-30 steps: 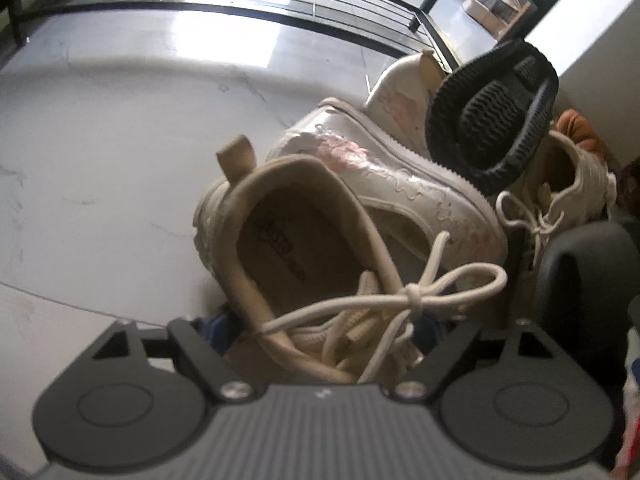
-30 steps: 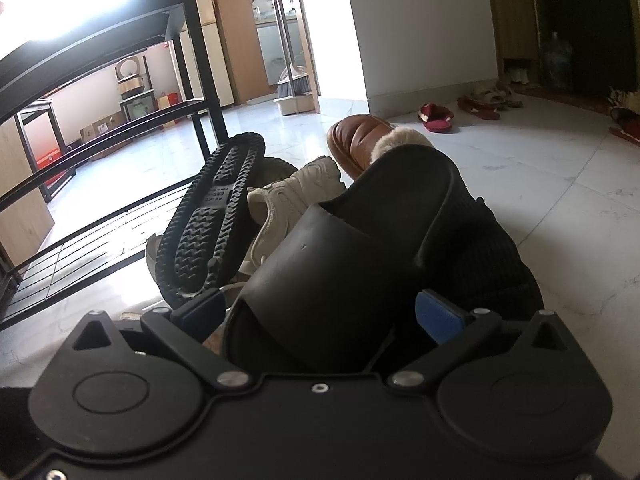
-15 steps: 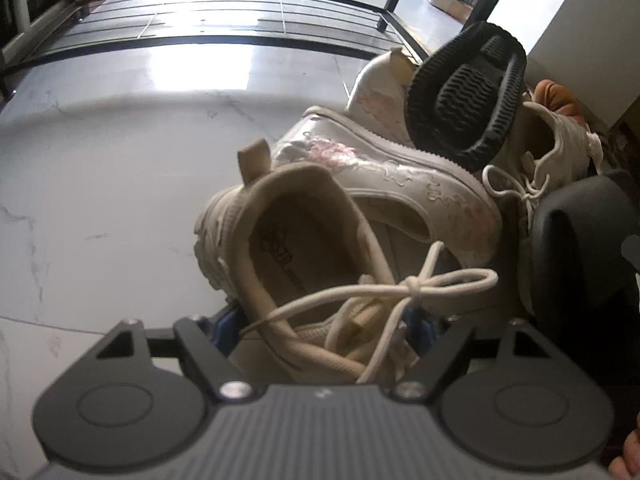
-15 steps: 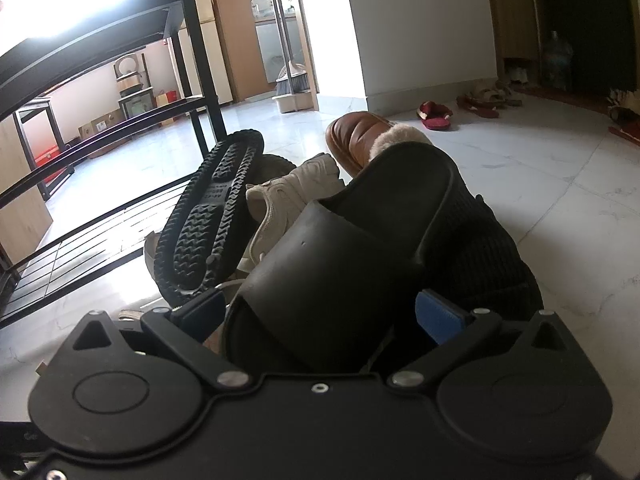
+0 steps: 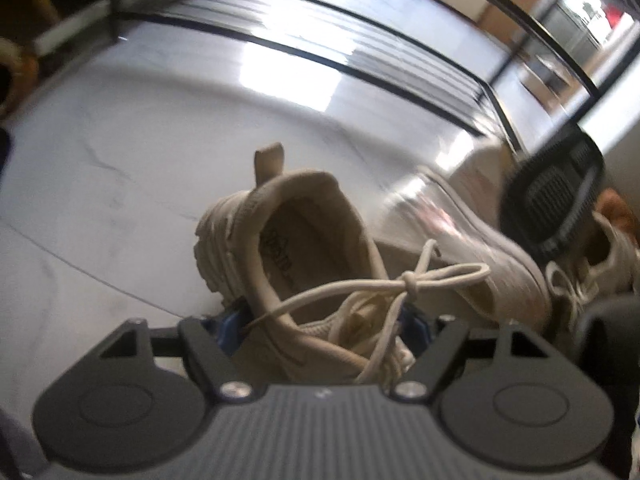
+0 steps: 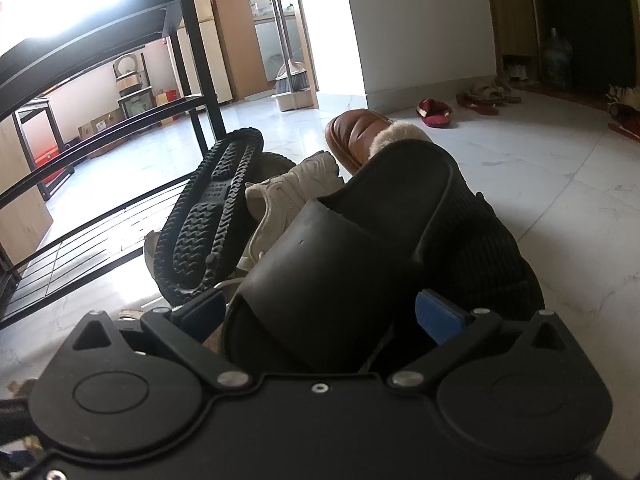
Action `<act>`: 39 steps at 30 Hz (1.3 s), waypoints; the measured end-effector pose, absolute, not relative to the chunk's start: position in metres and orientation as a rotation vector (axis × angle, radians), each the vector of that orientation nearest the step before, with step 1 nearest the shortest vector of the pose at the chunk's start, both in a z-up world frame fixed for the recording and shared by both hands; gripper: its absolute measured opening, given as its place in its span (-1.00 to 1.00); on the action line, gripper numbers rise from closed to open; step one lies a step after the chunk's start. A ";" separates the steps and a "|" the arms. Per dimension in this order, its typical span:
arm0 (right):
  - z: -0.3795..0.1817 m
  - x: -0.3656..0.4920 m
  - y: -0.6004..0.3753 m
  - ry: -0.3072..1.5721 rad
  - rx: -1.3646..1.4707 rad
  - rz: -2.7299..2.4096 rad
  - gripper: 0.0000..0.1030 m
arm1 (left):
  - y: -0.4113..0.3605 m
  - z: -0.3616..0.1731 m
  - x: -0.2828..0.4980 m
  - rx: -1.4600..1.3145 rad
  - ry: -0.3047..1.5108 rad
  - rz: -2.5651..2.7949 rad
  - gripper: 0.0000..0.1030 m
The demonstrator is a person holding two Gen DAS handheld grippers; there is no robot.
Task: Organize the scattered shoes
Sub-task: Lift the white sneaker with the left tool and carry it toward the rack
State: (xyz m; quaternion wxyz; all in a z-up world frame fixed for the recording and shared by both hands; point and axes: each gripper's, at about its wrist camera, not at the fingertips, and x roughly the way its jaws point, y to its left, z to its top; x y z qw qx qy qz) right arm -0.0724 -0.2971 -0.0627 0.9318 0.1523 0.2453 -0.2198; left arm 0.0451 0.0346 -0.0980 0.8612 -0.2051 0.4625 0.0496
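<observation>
My left gripper (image 5: 322,320) is shut on a beige laced sneaker (image 5: 304,232), its blue pads pressing the sides near the tongue and its heel pointing away. The sneaker hangs over pale floor, left of the shoe pile. In that pile lie a white sneaker with pink print (image 5: 480,232), an upturned black slide (image 5: 556,200) and a second beige sneaker (image 5: 608,252). My right gripper (image 6: 320,312) is shut on a black slide (image 6: 352,256) on top of the pile. The other black slide (image 6: 212,216) shows its sole beside it.
A black metal shoe rack (image 6: 120,120) stands left of the pile, and its low wire shelf (image 5: 360,52) runs across the back. A brown fur-lined slipper (image 6: 360,136) and a black knitted shoe (image 6: 488,248) lie in the pile. Red slippers (image 6: 434,114) sit by the wall.
The left gripper has swung left with the beige sneaker, drawing it away from the white sneaker and the pile; the view is blurred by motion. The right gripper and its slide have barely moved.
</observation>
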 end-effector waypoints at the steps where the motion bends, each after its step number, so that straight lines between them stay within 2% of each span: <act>1: -0.063 -0.073 -0.297 0.502 0.310 -0.450 1.00 | 0.043 -0.097 0.043 -0.456 0.951 0.140 0.47; 14: -0.062 -0.072 -0.291 0.497 0.283 -0.439 1.00 | 0.148 -0.107 0.050 -0.541 0.856 0.441 0.47; 22: -0.062 -0.068 -0.279 0.500 0.223 -0.427 1.00 | 0.169 -0.122 0.037 -0.683 0.781 0.545 0.48; 27: -0.059 -0.069 -0.269 0.485 0.160 -0.407 1.00 | 0.169 -0.130 0.032 -0.654 0.778 0.518 0.62; 29: -0.059 -0.069 -0.266 0.487 0.150 -0.400 1.00 | 0.167 -0.126 0.033 -0.620 0.793 0.490 0.79; 30: -0.058 -0.068 -0.266 0.488 0.147 -0.395 1.00 | 0.165 -0.122 0.033 -0.603 0.799 0.471 0.94; 31: -0.057 -0.068 -0.265 0.489 0.146 -0.385 1.00 | 0.163 -0.116 0.031 -0.578 0.807 0.437 0.99; 39: -0.049 -0.055 -0.229 0.508 0.080 -0.039 1.00 | 0.155 -0.072 0.004 -0.349 0.814 0.318 0.99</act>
